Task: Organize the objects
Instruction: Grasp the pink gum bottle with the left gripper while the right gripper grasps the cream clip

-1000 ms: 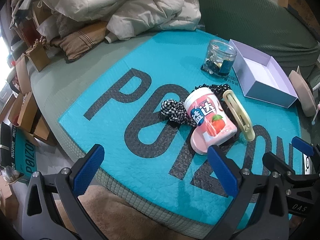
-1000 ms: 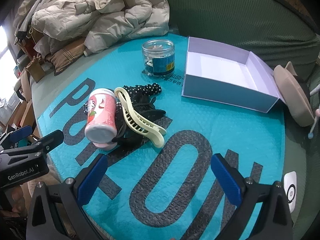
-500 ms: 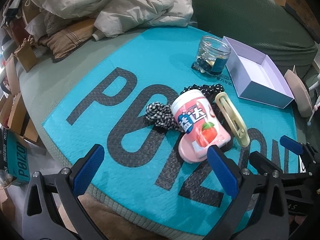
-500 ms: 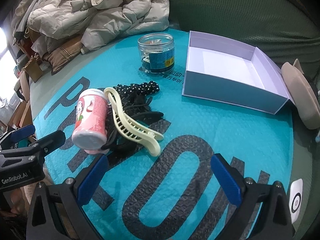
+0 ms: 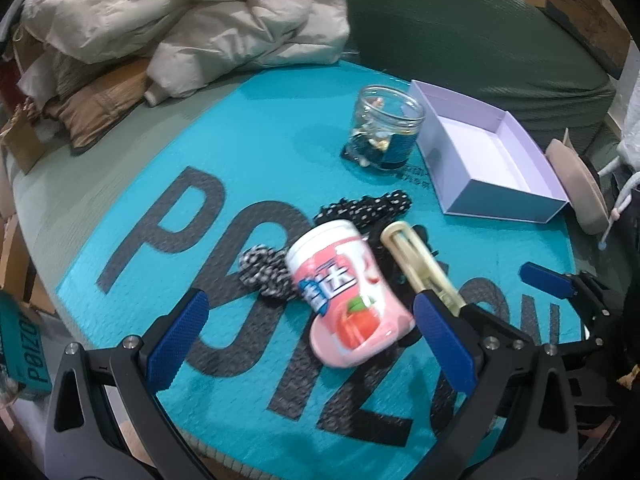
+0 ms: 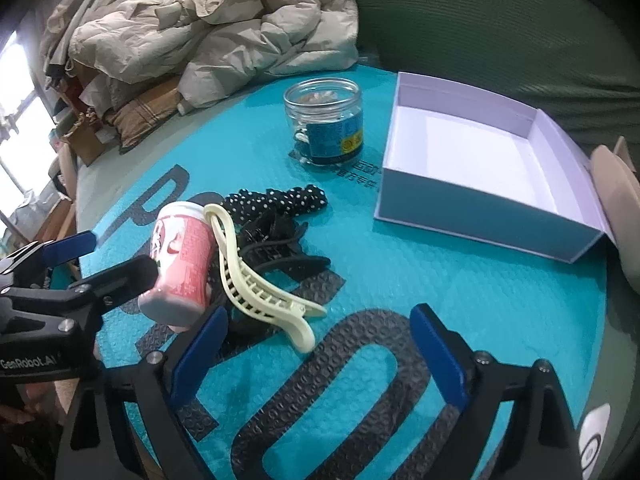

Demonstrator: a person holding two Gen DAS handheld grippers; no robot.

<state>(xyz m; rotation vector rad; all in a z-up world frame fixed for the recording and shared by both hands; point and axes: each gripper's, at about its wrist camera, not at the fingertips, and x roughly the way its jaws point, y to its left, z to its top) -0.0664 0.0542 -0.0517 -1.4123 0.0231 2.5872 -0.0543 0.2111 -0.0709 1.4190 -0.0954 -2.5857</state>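
A pink gum bottle (image 5: 347,295) (image 6: 182,263) lies on its side on the teal mat, in a heap with a cream hair claw (image 5: 420,266) (image 6: 256,276), a black dotted scrunchie (image 5: 368,206) (image 6: 276,199), a checked scrunchie (image 5: 264,272) and a black clip (image 6: 280,248). My left gripper (image 5: 310,344) is open, its fingers either side of the bottle's near end. My right gripper (image 6: 320,346) is open just right of the claw, holding nothing. A glass jar (image 5: 386,128) (image 6: 326,120) and an open lilac box (image 5: 492,156) (image 6: 480,172) stand farther back.
A crumpled beige jacket (image 5: 192,20) (image 6: 208,28) and cardboard boxes (image 5: 20,144) crowd the far left. A green sofa back (image 5: 460,32) rises behind the mat (image 5: 260,152). A beige shoe-like object (image 5: 576,188) lies right of the box. The other gripper (image 6: 52,280) shows at left.
Both grippers have moved forward toward the heap. The left gripper's fingers now flank the gum bottle, and the right gripper has come close beside the hair claw.
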